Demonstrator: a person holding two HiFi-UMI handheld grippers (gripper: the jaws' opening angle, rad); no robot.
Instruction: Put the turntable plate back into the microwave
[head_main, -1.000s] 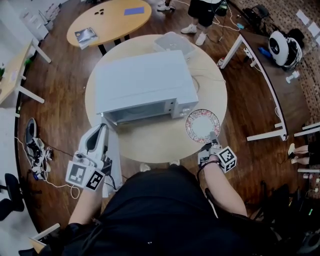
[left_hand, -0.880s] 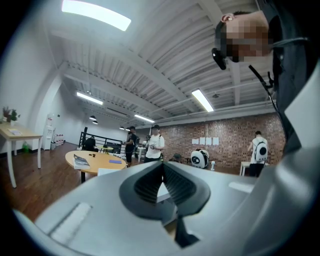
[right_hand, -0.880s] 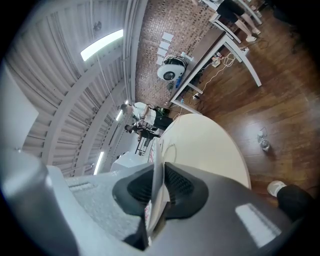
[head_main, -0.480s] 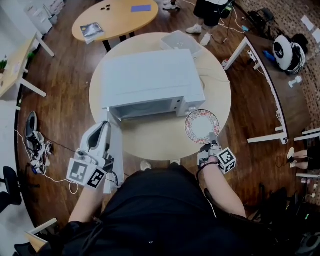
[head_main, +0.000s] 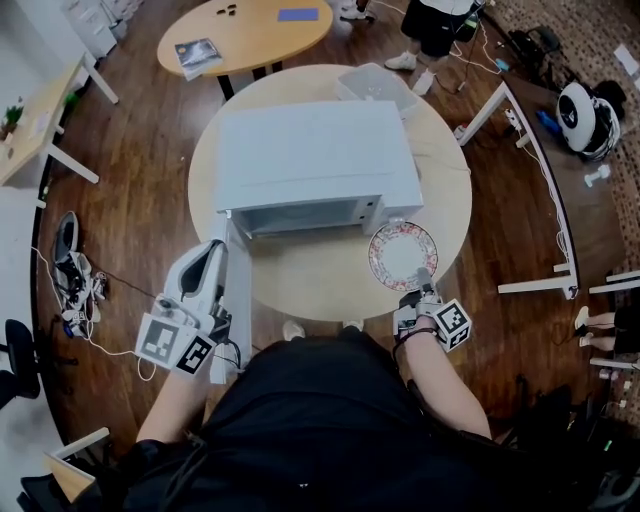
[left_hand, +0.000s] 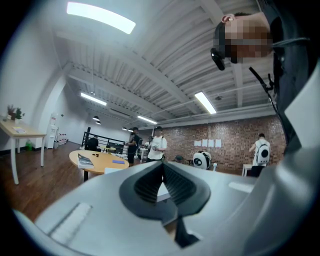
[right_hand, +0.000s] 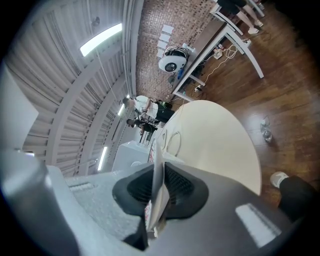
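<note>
Turntable plate (head_main: 403, 255) pinched, outside the microwave (head_main: 315, 160).
My right claw (head_main: 424, 277), dipping slightly, grips its near rim, plate ahead over the bench (head_main: 300, 285); my left claw (head_main: 210, 256), level, is pressed together.

The microwave (head_main: 315, 160) stands mid-bench (head_main: 445, 190), its open door (head_main: 238, 300) swung out near-left, beside the left hand-held gripper (head_main: 212, 250). The turntable plate (head_main: 403, 255) is near-right of the microwave, with the right hand-held gripper (head_main: 424, 276) at its near rim.

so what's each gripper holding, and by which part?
Right gripper holds the plate by its near rim, pinched between the fingers. Left gripper holds nothing; it's shut empty.
</note>
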